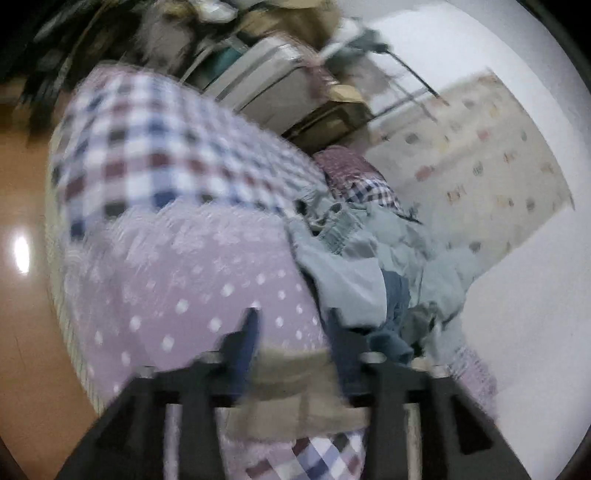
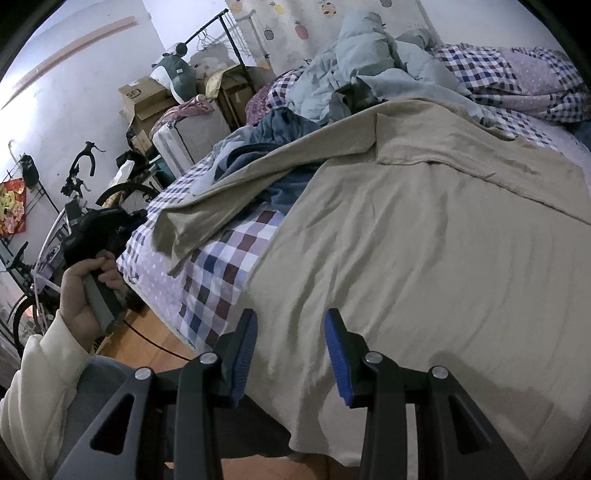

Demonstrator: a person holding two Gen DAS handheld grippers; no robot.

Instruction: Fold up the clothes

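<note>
left wrist view: heavily motion-blurred. left gripper low in frame, blue-padded fingers clamped on a fold of tan cloth, apparently the sleeve end of the beige shirt; cloth bunched between the jaws and draped back over the gripper body. beneath and ahead, patchwork bedspread with checked and dotted lilac panels. to the right, heap of grey-green and blue clothes lying on the bed. beyond, a pale suitcase and stacked clutter, detail lost in blur. orange-brown floor at left edge. patterned curtain on the wall at right.

right wrist view: sharp. right gripper released, jaws spread apart with nothing between them, hovering over the near hem area of the beige shirt. shirt spread flat across the bed, covering most of the near half; one long sleeve stretched out to the left toward the bed edge. left gripper seen at that bed edge near the sleeve end, gripped by a hand in a cream sleeve; jaws not discernible from this angle. clothes heap at the far side of the bed, blue garment partly under the sleeve. bicycle, cardboard boxes and a garment rack against the wall at left.
</note>
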